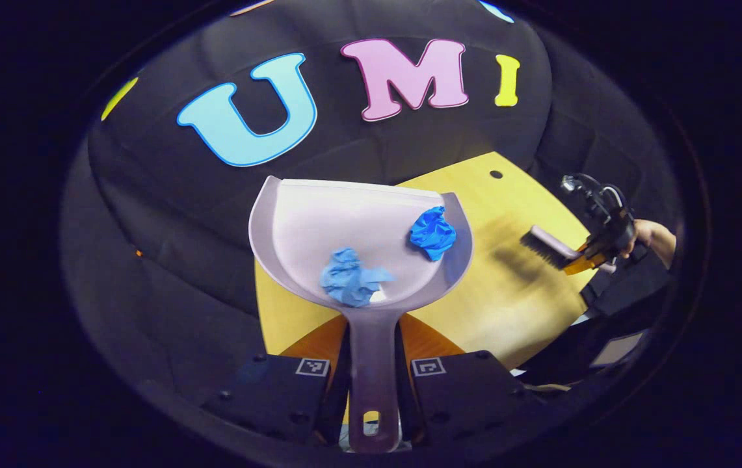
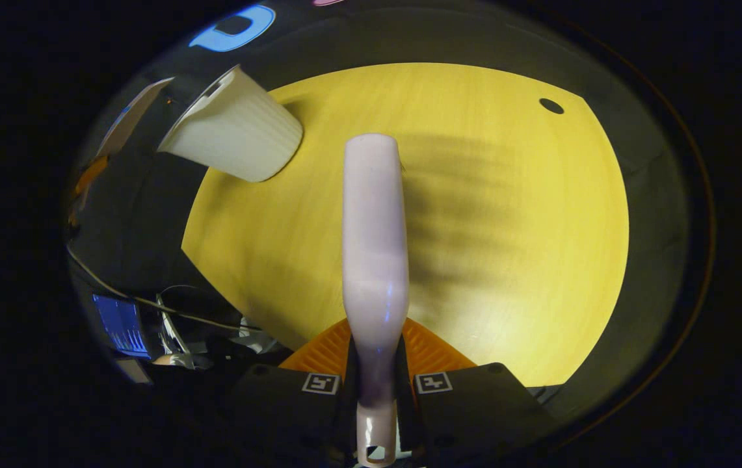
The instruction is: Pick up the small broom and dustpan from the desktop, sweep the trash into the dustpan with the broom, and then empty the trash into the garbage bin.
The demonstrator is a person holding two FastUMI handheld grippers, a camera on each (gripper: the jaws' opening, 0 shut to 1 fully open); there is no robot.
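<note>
So here's where I'm at: the sweeping looks done. My left gripper (image 1: 371,374) is clamped on the dustpan (image 1: 357,227) handle, one finger on each side, and the pan sits straight ahead of the claw, held up off the desktop (image 1: 507,292) with its mouth pointing away from me. Two blue crumpled wads are riding in it: the paler wad (image 1: 350,278) down near the handle end, just ahead of my fingers, and the darker wad (image 1: 433,233) further out and off to the right, against the pan's side wall.

My right gripper (image 2: 374,380) is closed on the small broom (image 2: 375,247), which sticks straight out ahead of that claw over the desktop. From the left gripper view I can see the same broom off to the right, bristles hanging down, with a hand (image 1: 653,237) behind it.

I can't spot any trash left on the yellow top in either view, so I'd call pickup and sweep finished. What's left is the dump. There's a white ribbed bin (image 2: 234,130) ahead and to the left of my right claw, sitting at the desk's edge; I'm guessing that's the garbage bin. I'd say the next bit is carrying the pan over level so the wads don't roll out the open front, then tipping it.
</note>
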